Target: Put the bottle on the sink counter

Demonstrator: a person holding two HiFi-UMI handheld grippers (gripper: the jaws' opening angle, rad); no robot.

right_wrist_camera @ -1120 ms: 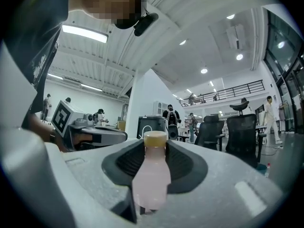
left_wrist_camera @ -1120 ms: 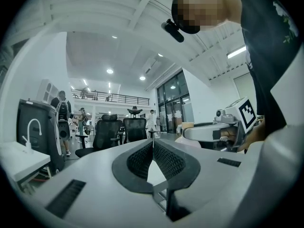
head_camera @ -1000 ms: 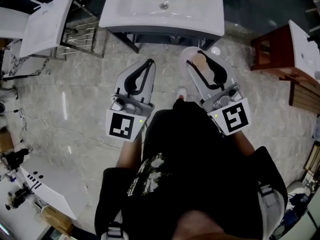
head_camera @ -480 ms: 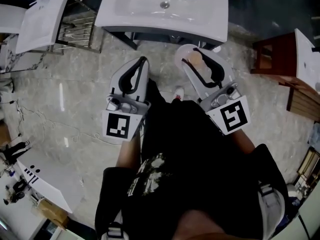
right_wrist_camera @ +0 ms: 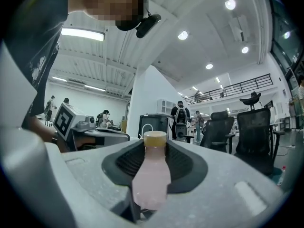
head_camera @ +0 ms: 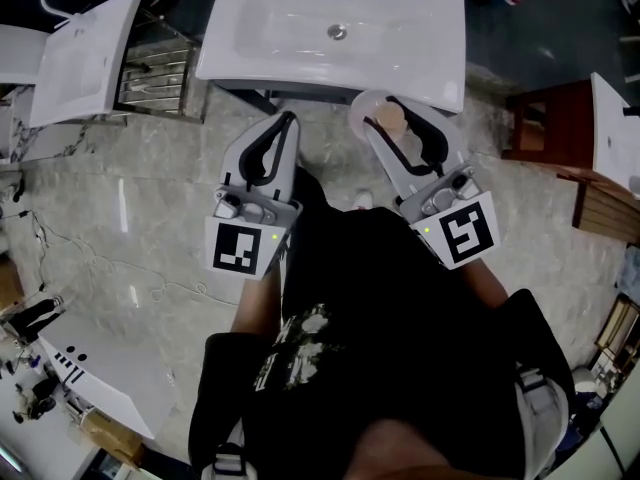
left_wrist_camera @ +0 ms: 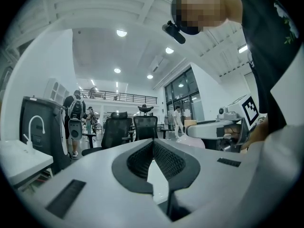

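Observation:
A pale pink bottle (right_wrist_camera: 152, 175) with a tan cap (right_wrist_camera: 155, 137) stands upright between the jaws of my right gripper (right_wrist_camera: 155, 151), which is shut on its body. In the head view the bottle (head_camera: 390, 120) and right gripper (head_camera: 393, 103) hang over the floor just before the front edge of the white sink counter (head_camera: 240, 60). To its left my left gripper (head_camera: 287, 120) is shut and empty, and its tips meet in its own view (left_wrist_camera: 153, 144). The basin's drain (head_camera: 337, 32) lies farther back.
A slanted white sink top (head_camera: 80, 53) leans on a metal rack (head_camera: 160, 68) at the left. A dark wooden stand (head_camera: 548, 118) with a white top (head_camera: 615, 133) is at the right. Cables (head_camera: 100, 258) trail over the marble floor. More white sink parts (head_camera: 90, 378) lie lower left.
The sink counter has come lower in the head view and closer to both grippers. The bottle stays in the right gripper; the left stays shut.

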